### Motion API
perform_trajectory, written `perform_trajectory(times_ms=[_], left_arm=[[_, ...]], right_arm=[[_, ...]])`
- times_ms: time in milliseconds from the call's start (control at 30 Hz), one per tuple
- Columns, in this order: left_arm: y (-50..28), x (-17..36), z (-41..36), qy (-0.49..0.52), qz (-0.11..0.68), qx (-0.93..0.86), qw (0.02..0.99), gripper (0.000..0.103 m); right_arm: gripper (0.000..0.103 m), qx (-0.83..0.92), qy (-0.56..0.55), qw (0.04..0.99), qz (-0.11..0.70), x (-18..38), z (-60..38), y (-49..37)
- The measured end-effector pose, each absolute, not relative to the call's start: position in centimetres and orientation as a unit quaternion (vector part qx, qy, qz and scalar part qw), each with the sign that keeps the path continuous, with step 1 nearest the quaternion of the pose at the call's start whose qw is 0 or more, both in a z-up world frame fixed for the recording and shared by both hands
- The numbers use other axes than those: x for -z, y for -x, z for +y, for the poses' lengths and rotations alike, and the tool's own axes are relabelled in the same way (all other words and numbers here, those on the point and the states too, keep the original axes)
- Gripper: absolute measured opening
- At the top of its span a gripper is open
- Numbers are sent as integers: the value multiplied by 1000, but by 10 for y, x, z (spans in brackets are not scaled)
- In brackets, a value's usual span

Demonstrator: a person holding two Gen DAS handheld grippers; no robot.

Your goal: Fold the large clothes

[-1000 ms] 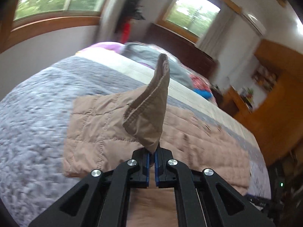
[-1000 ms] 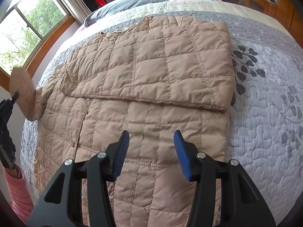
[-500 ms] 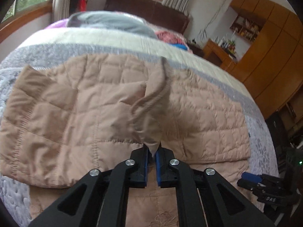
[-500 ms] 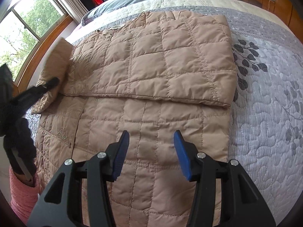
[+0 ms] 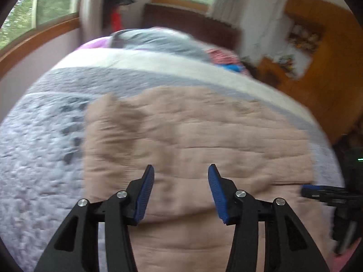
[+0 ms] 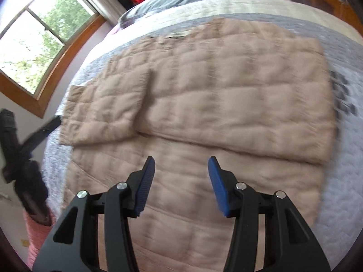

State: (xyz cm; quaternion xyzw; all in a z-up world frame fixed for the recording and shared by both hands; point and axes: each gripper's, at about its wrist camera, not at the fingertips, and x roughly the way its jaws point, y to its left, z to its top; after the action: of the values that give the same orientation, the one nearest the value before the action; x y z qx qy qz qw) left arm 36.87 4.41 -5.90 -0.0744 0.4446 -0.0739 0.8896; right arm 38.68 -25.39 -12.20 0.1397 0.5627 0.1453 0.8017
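The coat (image 6: 204, 117) lies flat on the bed (image 6: 347, 136), its long side running away from both claws. Its two sleeves are folded in across the chest. The left claw (image 5: 181, 190) has just been opening and holds nothing. The right claw (image 6: 181, 181) is half open and empty too. The coat's near end lies right below both claws, so either can reach it.

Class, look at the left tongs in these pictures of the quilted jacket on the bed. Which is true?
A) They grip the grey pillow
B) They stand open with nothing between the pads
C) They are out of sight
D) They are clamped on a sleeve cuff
B: the left tongs have just been opening; the pads stand apart, empty, above the beige jacket, whose sleeve lies flat.
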Motion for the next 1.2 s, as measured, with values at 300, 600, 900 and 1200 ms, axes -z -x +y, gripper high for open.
perform_trajectory(times_ms=[300, 600, 900, 1200], left_arm=[[-391, 108, 54, 68, 497, 64, 863, 49], [-389, 105, 57, 78, 491, 73, 865, 49], [-381, 49, 40, 102, 416, 102, 898, 49], [-408, 73, -8, 66, 439, 111, 889, 49]], right_arm=[[48, -184, -133, 778, 586, 126, -197, -439], [5, -191, -126, 778, 585, 141, -180, -447], [5, -163, -83, 853, 489, 51, -229, -417], [5, -50, -92, 876, 471, 44, -328, -399]])
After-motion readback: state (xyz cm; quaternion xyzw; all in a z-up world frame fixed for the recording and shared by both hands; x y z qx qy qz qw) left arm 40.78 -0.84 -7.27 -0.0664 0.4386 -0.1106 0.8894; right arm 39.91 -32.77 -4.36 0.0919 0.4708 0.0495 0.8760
